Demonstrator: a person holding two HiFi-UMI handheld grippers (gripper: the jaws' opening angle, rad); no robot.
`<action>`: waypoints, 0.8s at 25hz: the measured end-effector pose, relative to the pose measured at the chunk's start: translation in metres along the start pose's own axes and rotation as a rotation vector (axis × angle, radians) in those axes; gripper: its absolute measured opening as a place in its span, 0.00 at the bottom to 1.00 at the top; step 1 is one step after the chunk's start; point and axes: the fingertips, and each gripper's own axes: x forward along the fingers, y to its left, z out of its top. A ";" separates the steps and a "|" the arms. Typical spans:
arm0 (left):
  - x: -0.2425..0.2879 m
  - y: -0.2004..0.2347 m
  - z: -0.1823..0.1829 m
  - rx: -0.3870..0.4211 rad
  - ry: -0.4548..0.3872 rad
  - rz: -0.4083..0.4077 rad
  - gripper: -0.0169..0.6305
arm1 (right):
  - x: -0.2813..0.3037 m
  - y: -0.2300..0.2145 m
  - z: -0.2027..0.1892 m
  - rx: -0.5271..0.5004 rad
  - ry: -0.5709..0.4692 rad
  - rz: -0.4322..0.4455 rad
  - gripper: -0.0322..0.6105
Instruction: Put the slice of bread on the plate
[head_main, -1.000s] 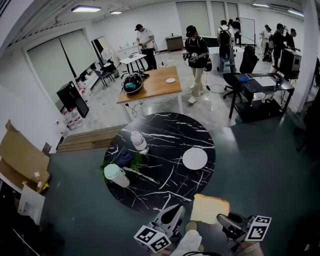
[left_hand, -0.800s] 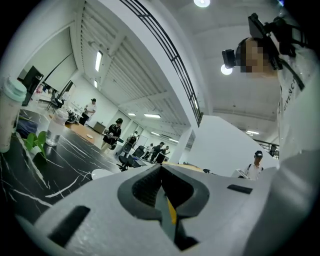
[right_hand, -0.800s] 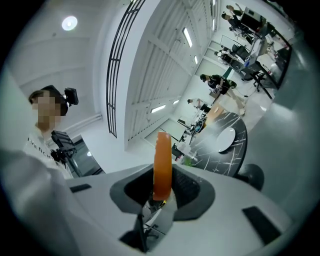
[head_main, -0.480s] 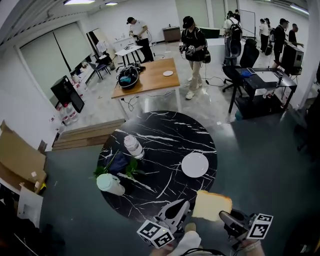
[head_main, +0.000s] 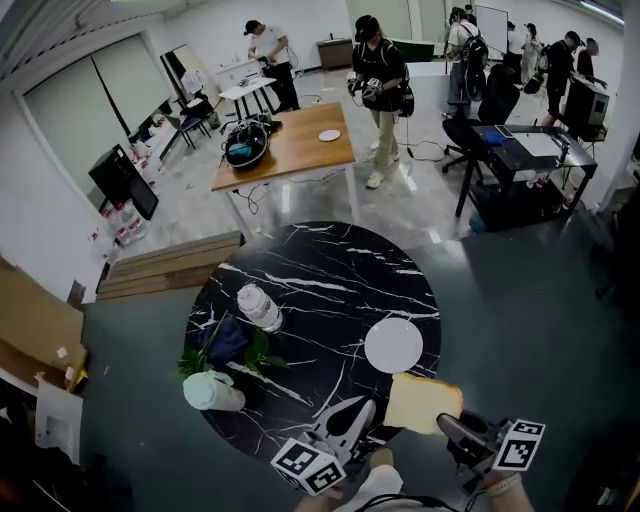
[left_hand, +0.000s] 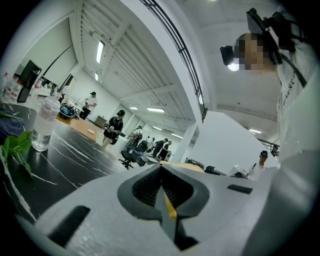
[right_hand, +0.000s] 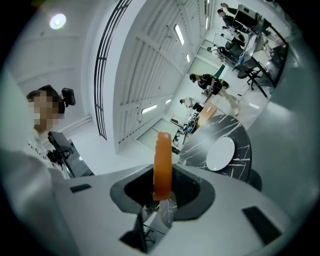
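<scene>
A tan slice of bread (head_main: 422, 402) hangs over the near rim of the round black marble table (head_main: 330, 270), just short of the white plate (head_main: 393, 345). My right gripper (head_main: 447, 426) is shut on the slice's near edge. In the right gripper view the bread (right_hand: 162, 162) stands edge-on between the jaws, and the plate (right_hand: 220, 153) lies beyond on the table. My left gripper (head_main: 360, 410) sits left of the bread, apart from it, above the table edge. Its jaws (left_hand: 161, 170) meet at the tips and hold nothing.
A clear water bottle (head_main: 258, 305) stands on the table's left half, also visible in the left gripper view (left_hand: 44, 125). Green leaves (head_main: 255, 352) and a pale-lidded cup (head_main: 212, 391) lie near it. A wooden table (head_main: 285, 150), a desk (head_main: 530, 160) and several people stand beyond.
Both grippers and the bread have moved forward toward the table. The bread now overhangs the table's near edge, close to the plate. Both jaws are unchanged.
</scene>
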 end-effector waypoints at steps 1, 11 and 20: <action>0.003 0.005 0.001 0.002 0.002 0.001 0.04 | 0.005 -0.004 0.004 -0.002 0.000 -0.003 0.19; 0.024 0.041 -0.003 -0.022 0.013 0.009 0.04 | 0.051 -0.046 0.016 0.027 0.017 -0.047 0.19; 0.044 0.072 -0.010 -0.048 -0.004 0.081 0.04 | 0.081 -0.089 0.028 0.072 0.041 -0.064 0.19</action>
